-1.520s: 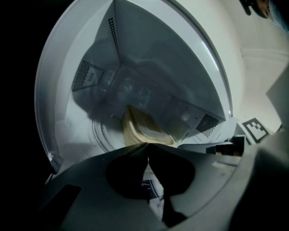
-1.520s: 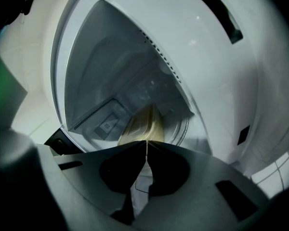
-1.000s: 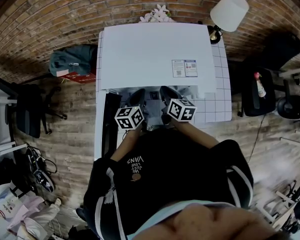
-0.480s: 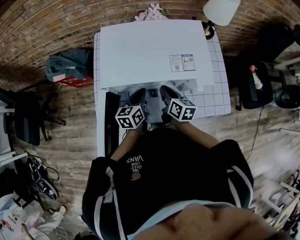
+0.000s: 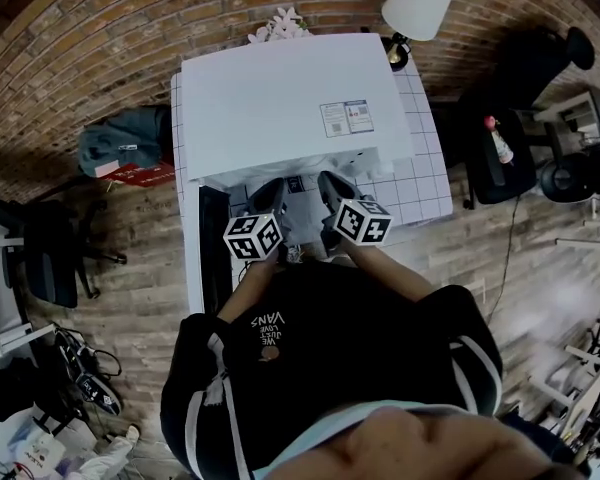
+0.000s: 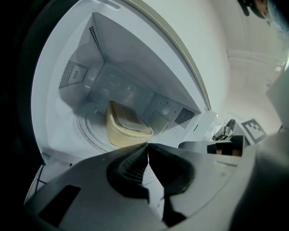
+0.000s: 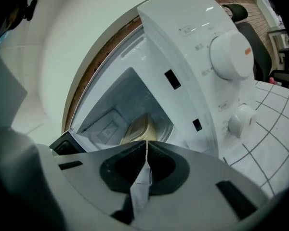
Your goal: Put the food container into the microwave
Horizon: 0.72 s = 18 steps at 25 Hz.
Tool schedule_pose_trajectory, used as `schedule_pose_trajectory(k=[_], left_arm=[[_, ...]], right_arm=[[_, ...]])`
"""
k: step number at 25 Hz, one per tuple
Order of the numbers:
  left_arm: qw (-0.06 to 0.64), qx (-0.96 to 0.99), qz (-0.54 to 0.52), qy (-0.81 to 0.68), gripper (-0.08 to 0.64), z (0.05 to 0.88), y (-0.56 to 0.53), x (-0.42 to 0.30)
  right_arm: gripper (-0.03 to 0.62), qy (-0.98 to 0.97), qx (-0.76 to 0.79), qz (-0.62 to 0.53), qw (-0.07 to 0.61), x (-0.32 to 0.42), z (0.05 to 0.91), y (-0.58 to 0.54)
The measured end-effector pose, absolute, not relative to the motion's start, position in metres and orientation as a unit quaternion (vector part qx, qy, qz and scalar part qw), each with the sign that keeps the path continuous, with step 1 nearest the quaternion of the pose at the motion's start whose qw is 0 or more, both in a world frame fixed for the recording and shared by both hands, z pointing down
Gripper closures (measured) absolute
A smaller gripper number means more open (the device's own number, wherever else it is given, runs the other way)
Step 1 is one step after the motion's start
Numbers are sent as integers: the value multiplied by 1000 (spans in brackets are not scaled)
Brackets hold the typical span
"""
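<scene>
A cream lidded food container [image 6: 125,126] sits on the turntable inside the open white microwave [image 5: 290,98]. The right gripper view catches the food container [image 7: 140,127] through the door opening. My left gripper [image 6: 148,146] is shut and empty, just outside the cavity in front of the container. My right gripper [image 7: 147,144] is shut too, with nothing in it, before the opening beside the control panel. From the head view the left gripper [image 5: 265,218] and right gripper [image 5: 340,208] hang side by side at the microwave's front.
The microwave door [image 5: 212,253] stands open to the left. Two knobs [image 7: 231,54] sit on the panel at the right. A white gridded table [image 5: 425,183] carries the microwave. A lamp [image 5: 415,3] and flowers [image 5: 275,26] stand behind it. An office chair [image 5: 570,173] is at the right.
Both grippers stay in front of the microwave, barely moved. The head view has shifted, so the microwave and table sit further left in frame.
</scene>
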<state>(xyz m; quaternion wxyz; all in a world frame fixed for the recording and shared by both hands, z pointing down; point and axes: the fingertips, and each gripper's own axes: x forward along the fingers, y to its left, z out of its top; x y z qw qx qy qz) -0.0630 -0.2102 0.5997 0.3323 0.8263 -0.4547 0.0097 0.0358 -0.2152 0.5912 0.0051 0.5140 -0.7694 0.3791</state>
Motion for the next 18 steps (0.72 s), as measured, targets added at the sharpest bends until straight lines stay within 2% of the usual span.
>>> schedule_pose_trajectory(k=[18], left_arm=[[303,783,-16,-543,546,587,-143,-20]], right_arm=[[583,-829,429,358,13,94,579,-151]])
